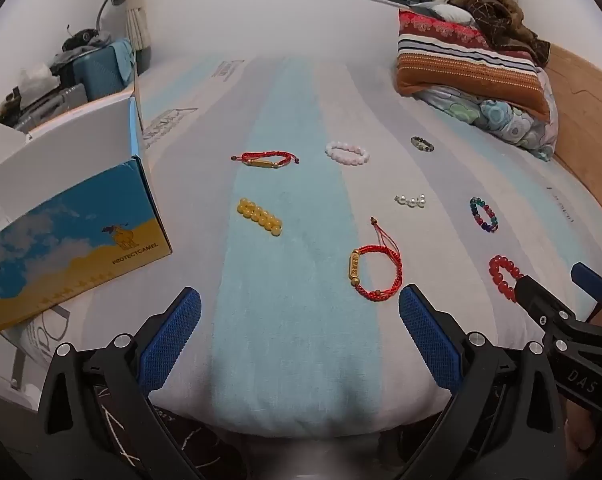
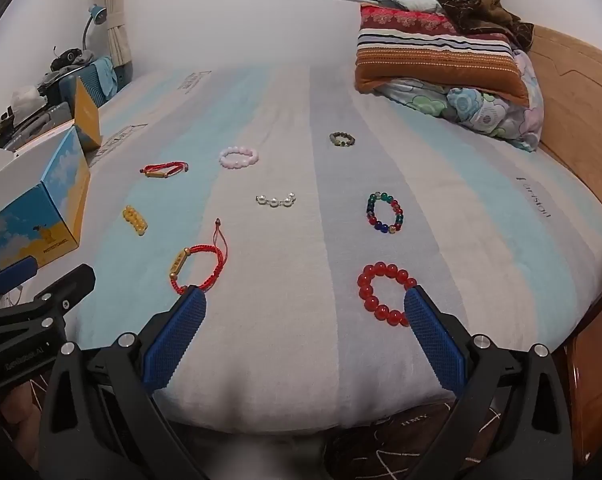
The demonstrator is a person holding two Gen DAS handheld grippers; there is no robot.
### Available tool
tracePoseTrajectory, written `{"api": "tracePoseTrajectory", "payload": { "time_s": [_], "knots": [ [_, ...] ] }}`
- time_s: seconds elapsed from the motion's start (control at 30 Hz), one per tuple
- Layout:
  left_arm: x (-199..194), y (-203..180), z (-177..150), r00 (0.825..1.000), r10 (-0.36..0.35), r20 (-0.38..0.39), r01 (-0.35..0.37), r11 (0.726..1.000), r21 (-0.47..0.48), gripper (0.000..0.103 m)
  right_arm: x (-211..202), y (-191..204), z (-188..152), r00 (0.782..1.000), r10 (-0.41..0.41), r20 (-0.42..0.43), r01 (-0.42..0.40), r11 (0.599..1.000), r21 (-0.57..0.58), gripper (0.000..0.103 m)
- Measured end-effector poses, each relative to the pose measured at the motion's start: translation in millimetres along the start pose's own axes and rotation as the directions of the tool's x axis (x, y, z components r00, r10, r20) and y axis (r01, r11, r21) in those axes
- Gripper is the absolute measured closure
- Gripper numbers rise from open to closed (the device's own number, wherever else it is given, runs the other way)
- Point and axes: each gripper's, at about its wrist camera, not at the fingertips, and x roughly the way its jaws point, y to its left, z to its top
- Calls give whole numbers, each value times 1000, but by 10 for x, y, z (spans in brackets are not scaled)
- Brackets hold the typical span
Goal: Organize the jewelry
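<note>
- Both tongs, left tongs (image 1: 300, 308) and right tongs (image 2: 305, 308), gape fully, holding nothing.
- Red bracelet (image 2: 385, 292) may roll away if nudged.
- Cord bracelet (image 1: 375, 268) could snag.

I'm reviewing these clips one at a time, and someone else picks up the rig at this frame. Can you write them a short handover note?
Left gripper: open, empty, above the near edge of the bed.
Right gripper: open, empty, likewise.

Eight pieces lie loose on the sheet: red cord bracelet with gold bar, red bead bracelet, yellow bead bracelet, multicolour bead bracelet, pearl string, second red cord bracelet, pink bead bracelet, dark bead ring.
The open box stands at the left.

Done: nothing visibly sorted.
Left: probably collect every piece into the box; nearest two first.
</note>
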Motion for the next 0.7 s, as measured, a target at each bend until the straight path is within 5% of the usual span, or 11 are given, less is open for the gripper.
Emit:
{"api": "tracePoseTrajectory", "payload": {
  "time_s": [0.7],
  "knots": [
    [-56,-134,11,1000,11,2,-11,999,44,6,94,-131,-31,999,26,-37,-26,999,20,7]
  ]
}}
